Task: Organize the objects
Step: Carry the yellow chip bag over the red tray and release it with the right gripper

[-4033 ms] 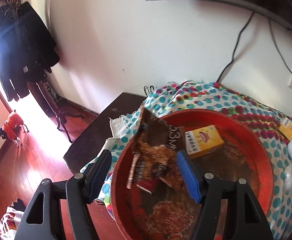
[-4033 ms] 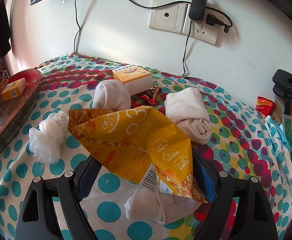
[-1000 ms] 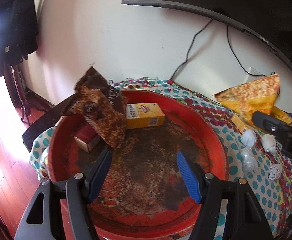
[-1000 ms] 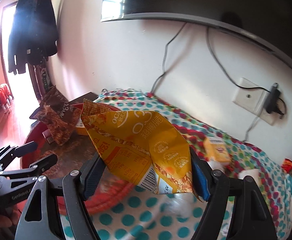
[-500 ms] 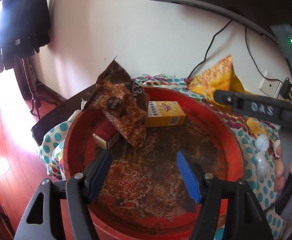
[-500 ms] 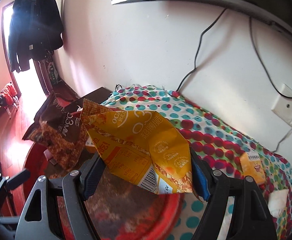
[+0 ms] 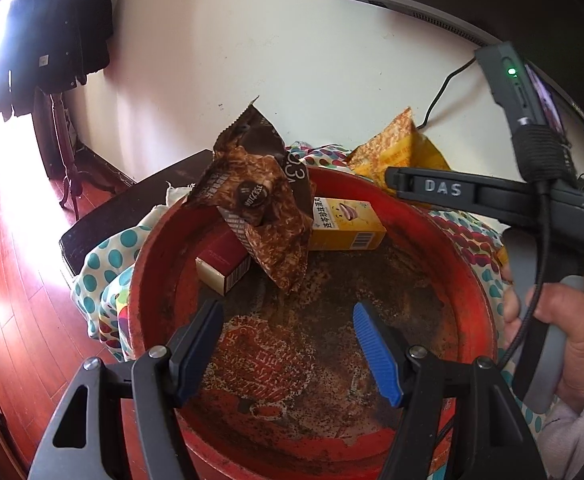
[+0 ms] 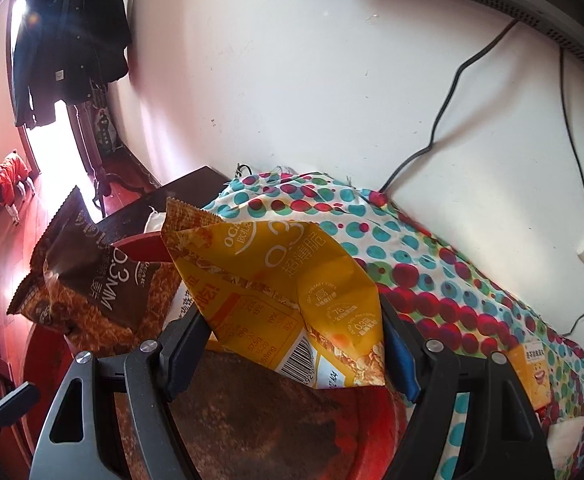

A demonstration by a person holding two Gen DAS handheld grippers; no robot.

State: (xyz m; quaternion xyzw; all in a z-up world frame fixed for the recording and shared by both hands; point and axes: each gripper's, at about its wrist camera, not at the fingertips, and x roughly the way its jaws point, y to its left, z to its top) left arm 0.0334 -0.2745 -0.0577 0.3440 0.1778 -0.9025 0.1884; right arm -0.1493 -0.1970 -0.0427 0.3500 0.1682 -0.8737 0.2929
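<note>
A round red basin (image 7: pixel 474 292) with a worn bottom stands on a polka-dot cloth. In it are a brown snack bag (image 7: pixel 263 208) leaning at the far left, a yellow box (image 7: pixel 346 226) and a red-and-white box (image 7: pixel 221 266). My left gripper (image 7: pixel 287 344) is open and empty above the basin's near side. My right gripper (image 8: pixel 287 350) is shut on a yellow snack bag (image 8: pixel 279 288) and holds it over the basin (image 8: pixel 372 428), next to the brown bag (image 8: pixel 87 280). The yellow bag also shows in the left wrist view (image 7: pixel 396 152).
The polka-dot cloth (image 8: pixel 432 272) covers the table to the right, with a yellow box (image 8: pixel 534 368) on it. Cables (image 8: pixel 448 112) hang down the wall behind. A dark side table (image 7: pixel 131 204) stands left of the basin. A coat (image 8: pixel 67 40) hangs by the doorway.
My right gripper has carried the yellow bag from the cloth leftward to above the basin. My left gripper has let go of the brown bag and drawn back to the basin's near side.
</note>
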